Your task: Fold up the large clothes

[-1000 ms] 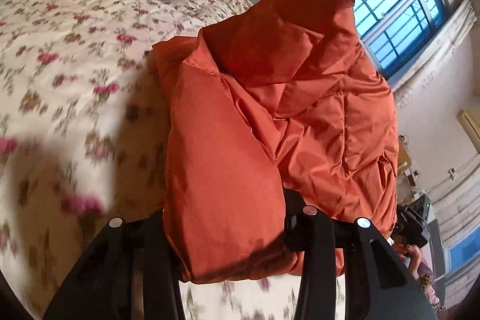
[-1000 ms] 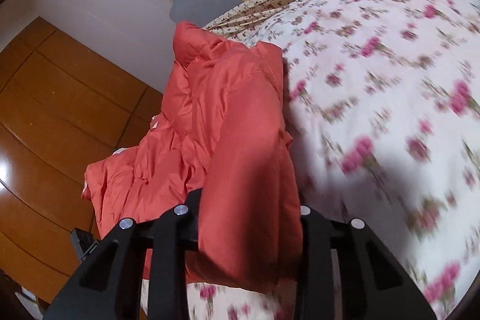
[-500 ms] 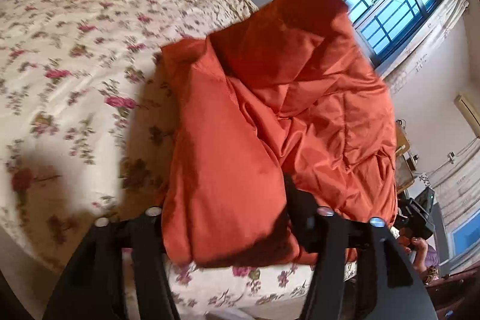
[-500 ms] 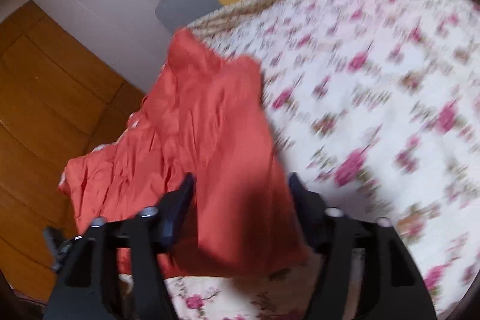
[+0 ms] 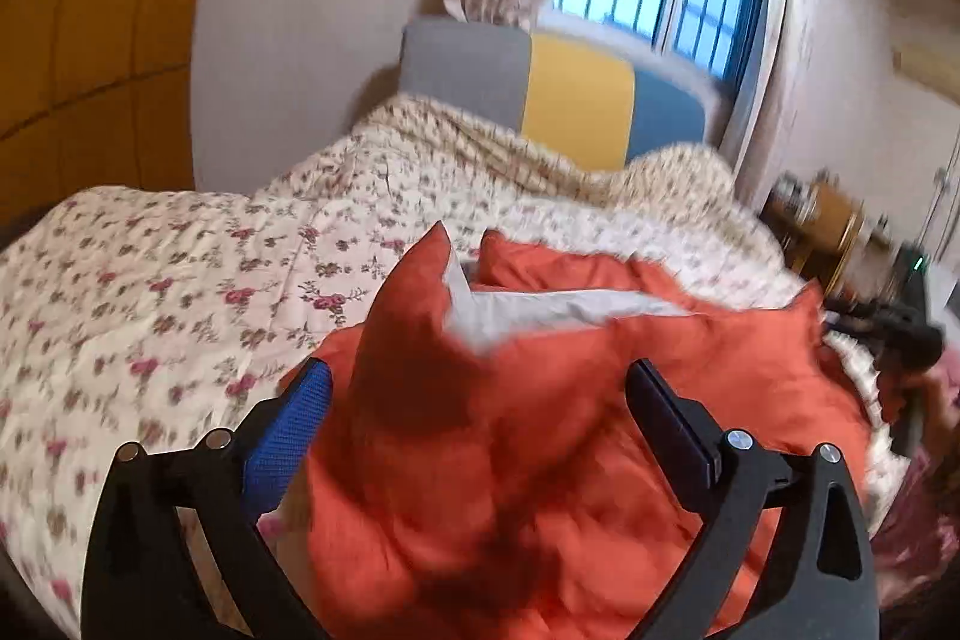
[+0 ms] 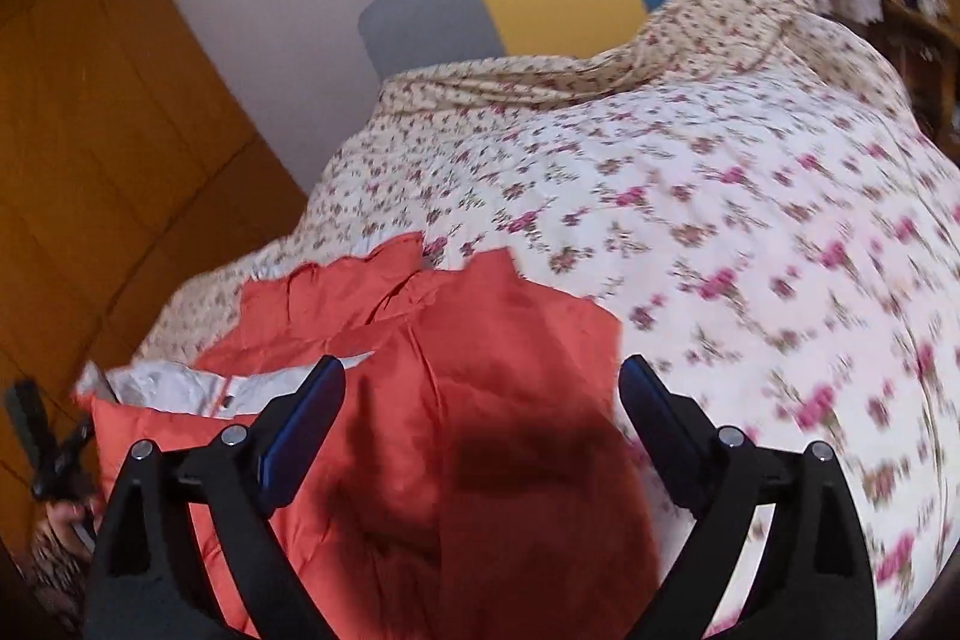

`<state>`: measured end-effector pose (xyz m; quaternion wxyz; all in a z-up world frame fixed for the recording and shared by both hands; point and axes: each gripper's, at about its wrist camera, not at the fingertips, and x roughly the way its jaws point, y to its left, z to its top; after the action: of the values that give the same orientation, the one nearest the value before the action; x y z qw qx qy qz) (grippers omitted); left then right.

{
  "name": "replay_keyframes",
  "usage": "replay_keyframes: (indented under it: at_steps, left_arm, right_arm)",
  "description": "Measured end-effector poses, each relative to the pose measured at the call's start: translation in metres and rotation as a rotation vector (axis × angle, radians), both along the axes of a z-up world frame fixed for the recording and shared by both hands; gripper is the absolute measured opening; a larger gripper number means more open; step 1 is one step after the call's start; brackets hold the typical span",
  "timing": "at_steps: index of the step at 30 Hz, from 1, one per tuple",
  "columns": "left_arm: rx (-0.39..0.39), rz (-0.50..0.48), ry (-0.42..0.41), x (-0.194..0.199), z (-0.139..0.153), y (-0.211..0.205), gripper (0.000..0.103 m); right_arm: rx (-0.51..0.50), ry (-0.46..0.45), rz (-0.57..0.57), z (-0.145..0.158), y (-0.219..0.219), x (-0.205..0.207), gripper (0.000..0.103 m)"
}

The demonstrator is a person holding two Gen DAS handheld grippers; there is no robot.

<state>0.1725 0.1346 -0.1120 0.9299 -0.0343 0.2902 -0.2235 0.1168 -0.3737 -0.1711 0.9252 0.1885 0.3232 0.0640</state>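
Left wrist: left gripper (image 5: 477, 388) jaws opening, pads clear of the orange jacket (image 5: 540, 430) lying on the floral bedspread (image 5: 150, 292). Right wrist: right gripper (image 6: 480, 388) jaws opening, jacket (image 6: 456, 400) between them, untouched.

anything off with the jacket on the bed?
Yes. The orange jacket lies bunched on the floral bedspread, not flat: one corner sticks up in a peak and a strip of grey lining shows. Both the left claw and right claw are opening, gripping nothing.
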Motion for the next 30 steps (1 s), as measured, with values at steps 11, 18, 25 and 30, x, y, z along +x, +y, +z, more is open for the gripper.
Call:
replay_keyframes:
  at_steps: [11, 18, 25, 30]
  left_arm:
    - [-0.242, 0.061, 0.034, 0.004, 0.020, 0.016, 0.019]
    - [-0.181, 0.157, -0.116, 0.038, 0.072, 0.004, 0.020]
    - [-0.113, 0.288, -0.048, 0.104, 0.044, -0.008, 0.019]
    - [-0.011, 0.362, -0.039, 0.137, 0.012, -0.018, 0.019]
  right_arm:
    - [-0.142, -0.133, -0.027, 0.042, 0.026, -0.016, 0.010]
    - [-0.081, -0.214, -0.119, 0.077, 0.018, 0.034, 0.010]
    - [-0.141, -0.151, -0.209, 0.052, 0.015, 0.088, 0.010]
    - [-0.193, -0.069, -0.255, 0.016, 0.009, 0.125, 0.010]
